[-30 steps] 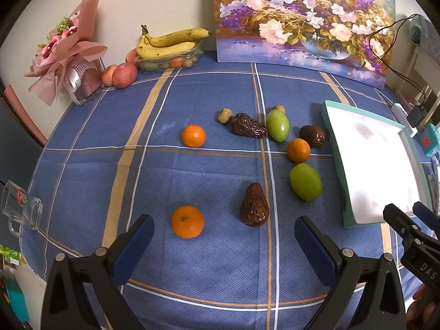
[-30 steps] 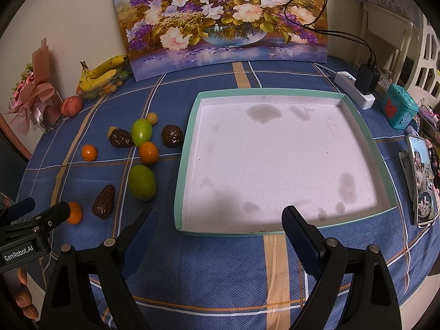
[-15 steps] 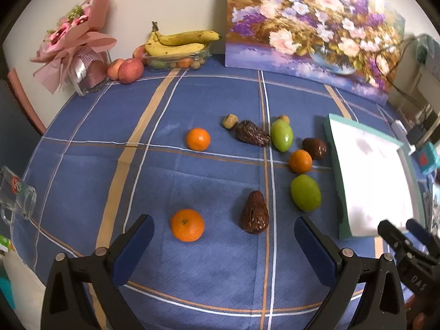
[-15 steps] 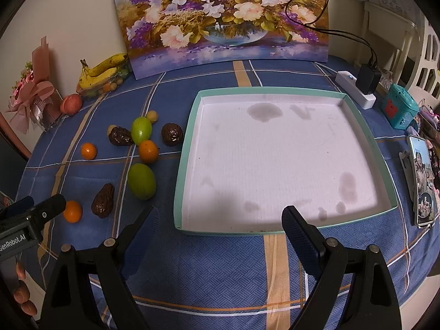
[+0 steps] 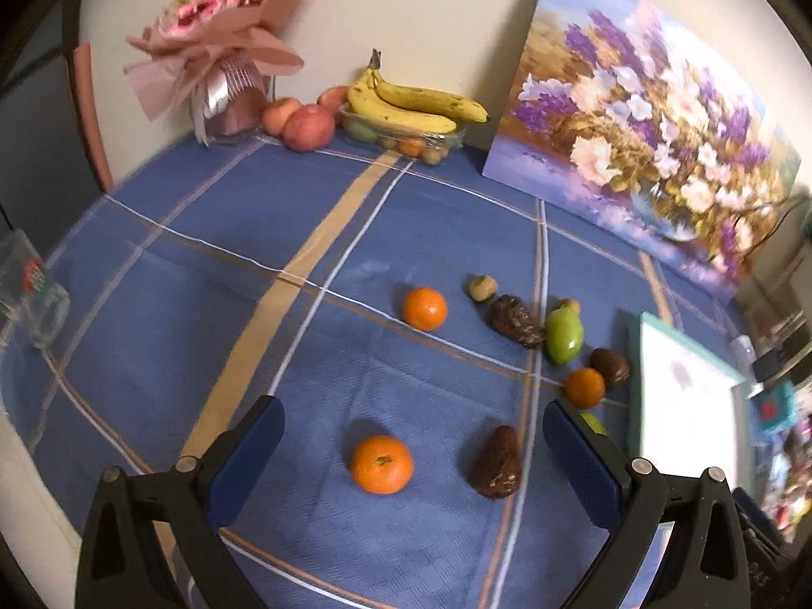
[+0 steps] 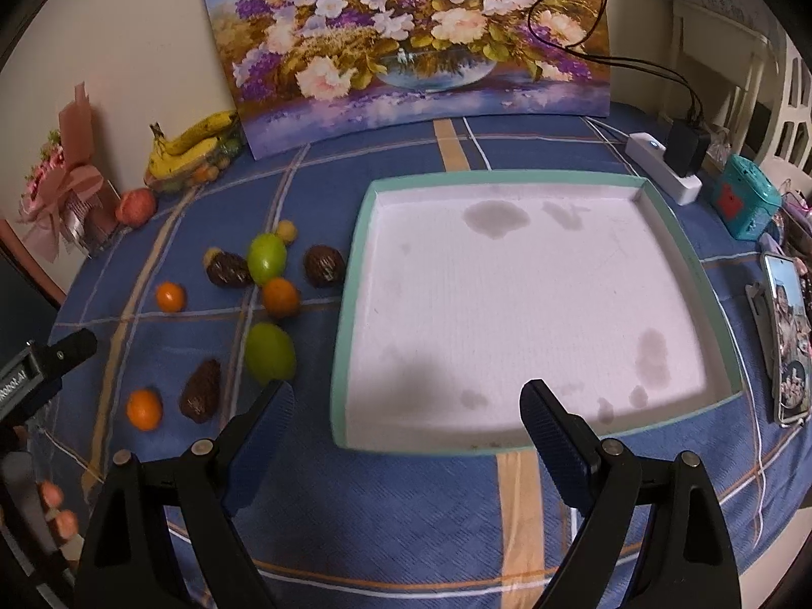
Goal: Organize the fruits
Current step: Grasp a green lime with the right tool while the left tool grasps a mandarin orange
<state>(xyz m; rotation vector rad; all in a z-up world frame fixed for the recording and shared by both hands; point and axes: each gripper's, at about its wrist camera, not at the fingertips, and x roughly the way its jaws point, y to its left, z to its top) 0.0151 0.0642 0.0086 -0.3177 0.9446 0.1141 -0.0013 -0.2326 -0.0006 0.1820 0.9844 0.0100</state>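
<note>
1. My left gripper (image 5: pixel 412 449) hung wide open and empty over the nearest orange (image 5: pixel 381 464).
2. My right gripper (image 6: pixel 406 418) gaped empty before the tray (image 6: pixel 350 314); fruit lay beside it.

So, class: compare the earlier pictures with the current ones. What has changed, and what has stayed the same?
The left gripper has swung leftward, bringing the nearest orange between its open fingers. Nothing was grasped or released. The right gripper stays open over the tray, which holds no fruit, and the fruits haven't moved.
</note>
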